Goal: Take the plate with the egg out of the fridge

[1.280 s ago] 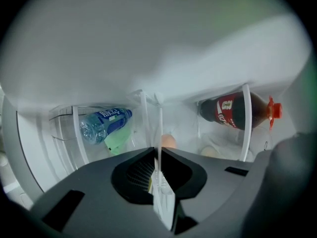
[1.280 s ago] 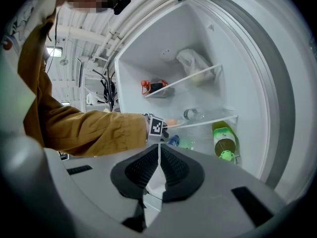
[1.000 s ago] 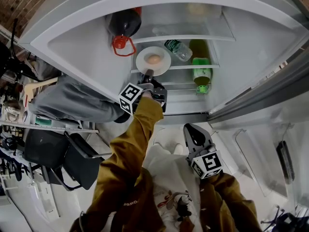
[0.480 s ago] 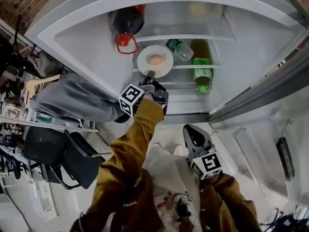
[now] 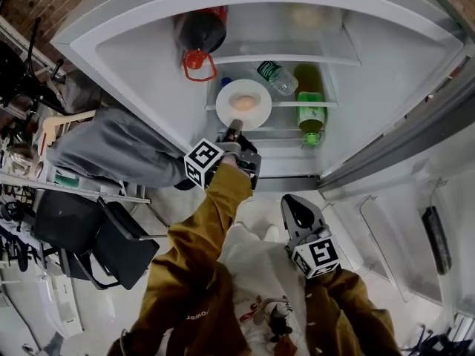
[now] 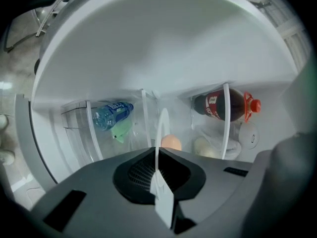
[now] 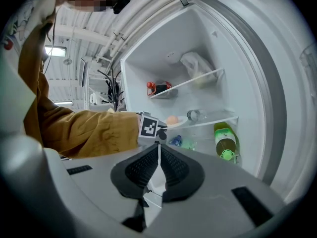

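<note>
Your left claw (image 5: 235, 127) had just closed on the near rim of the plate (image 5: 228, 93), at the front of the fridge shelf (image 5: 300, 104). Pinched at one edge, the plate could sag and roll the egg (image 5: 246, 103) off. Your right claw (image 5: 298, 205) was shut and empty.

My L gripper (image 6: 158, 180) is pinched on the plate (image 6: 159, 133) rim. Jaws have just been closing, and the rim is btwn the pads. Cam is rolled, so the plate reads edge-on as a thin white upright line. Egg (image 6: 171, 143) shows just pic-right of that line. White fridge (image 6: 163, 48) wall fills the top. Pic-left: water btl (image 6: 111, 114) w/ blue label, green thing (image 6: 121, 131) beside it. Pic-right: dark cola btl (image 6: 220, 106) w/ red cap (image 6: 252, 104), and a pale lump (image 6: 202, 147) nearby, can't tell what.
</note>
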Action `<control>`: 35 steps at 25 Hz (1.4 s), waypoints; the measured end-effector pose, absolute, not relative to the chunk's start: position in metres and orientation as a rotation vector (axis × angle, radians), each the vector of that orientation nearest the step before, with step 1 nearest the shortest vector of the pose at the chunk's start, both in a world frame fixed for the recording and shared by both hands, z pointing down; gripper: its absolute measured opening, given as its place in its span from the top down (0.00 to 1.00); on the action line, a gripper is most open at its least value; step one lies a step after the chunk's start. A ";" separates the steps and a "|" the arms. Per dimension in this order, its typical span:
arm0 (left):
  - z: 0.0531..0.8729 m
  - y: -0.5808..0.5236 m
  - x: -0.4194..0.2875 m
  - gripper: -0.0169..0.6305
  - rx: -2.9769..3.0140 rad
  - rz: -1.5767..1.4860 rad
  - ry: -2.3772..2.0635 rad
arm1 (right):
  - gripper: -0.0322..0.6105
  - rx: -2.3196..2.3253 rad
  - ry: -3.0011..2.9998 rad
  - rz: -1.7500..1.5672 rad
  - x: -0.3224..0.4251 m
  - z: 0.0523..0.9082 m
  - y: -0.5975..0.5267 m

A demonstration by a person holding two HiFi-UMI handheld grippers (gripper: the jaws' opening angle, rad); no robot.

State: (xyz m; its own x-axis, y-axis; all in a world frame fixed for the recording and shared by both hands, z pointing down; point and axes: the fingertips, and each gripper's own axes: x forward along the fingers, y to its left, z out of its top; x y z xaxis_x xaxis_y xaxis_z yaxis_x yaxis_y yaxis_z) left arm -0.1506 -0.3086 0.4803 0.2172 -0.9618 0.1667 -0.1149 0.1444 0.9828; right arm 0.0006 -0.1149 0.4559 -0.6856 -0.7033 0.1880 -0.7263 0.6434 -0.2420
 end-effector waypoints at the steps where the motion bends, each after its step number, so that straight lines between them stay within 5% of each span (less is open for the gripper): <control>1: 0.480 -0.306 -0.150 0.95 1.263 -0.875 -1.179 | 0.94 1.209 -2.779 0.458 0.001 0.456 -0.114; 35: 0.455 -0.235 -0.130 0.95 1.375 -0.770 -1.097 | 0.94 1.232 -2.771 0.406 0.013 0.455 -0.106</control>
State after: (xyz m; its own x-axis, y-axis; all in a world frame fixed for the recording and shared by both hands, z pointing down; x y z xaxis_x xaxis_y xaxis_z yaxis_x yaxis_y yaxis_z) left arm -0.1296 -0.2352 0.4547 0.3460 -0.9259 0.1514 -0.1729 0.0957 0.9803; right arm 0.0131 -0.1062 0.4546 -0.6729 -0.7173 0.1809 -0.7391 0.6410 -0.2072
